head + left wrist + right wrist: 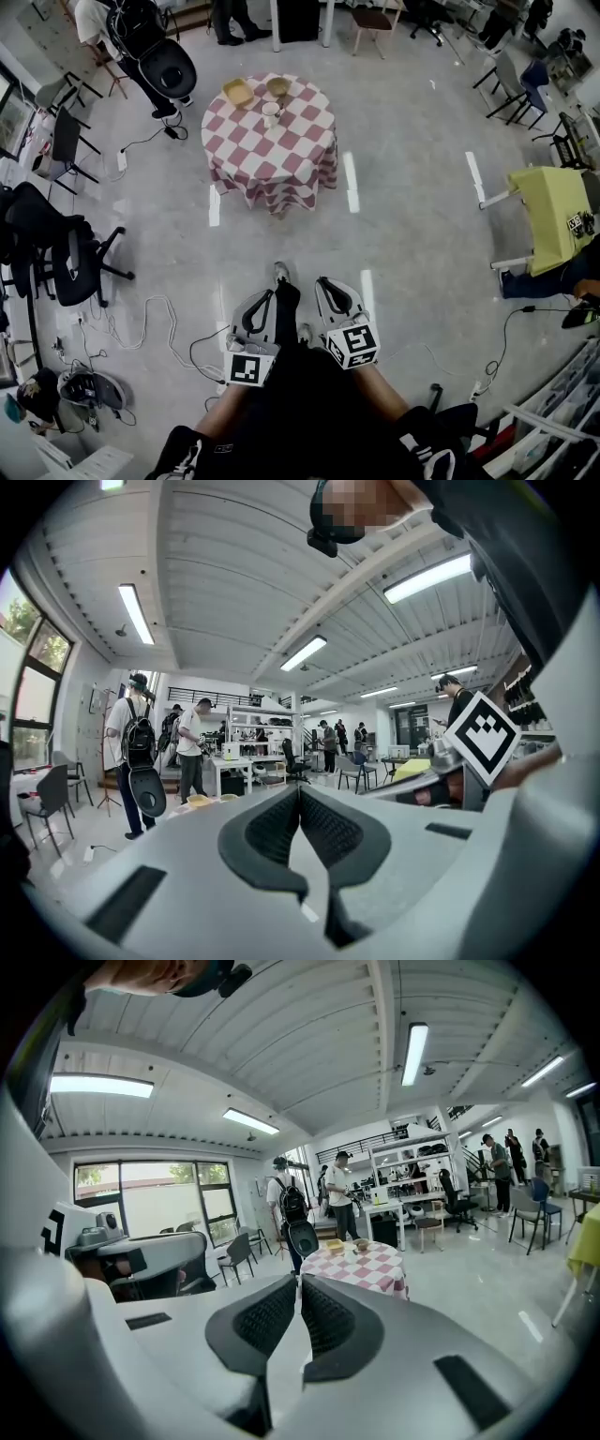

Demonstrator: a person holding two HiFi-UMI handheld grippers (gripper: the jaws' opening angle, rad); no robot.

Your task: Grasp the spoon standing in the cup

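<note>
White cup, its spoon too small to make out, stands on the red-checked round surface, well ahead. Left gripper and right gripper are both closed tight and empty, and the left looks slightly better aligned.

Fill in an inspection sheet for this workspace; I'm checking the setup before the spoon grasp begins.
Surface: round table, checkered cloth, far ahead.
Job's things: cup on the table; spoon too small to make out.
Clutter: yellow bowl and tan bowl behind the cup.
Grippers: left hand-held gripper and right hand-held gripper both shut, empty, far from the table.
Cables: loose cables on the floor, left.
Surroundings: office chairs, people, yellow-covered table.
</note>
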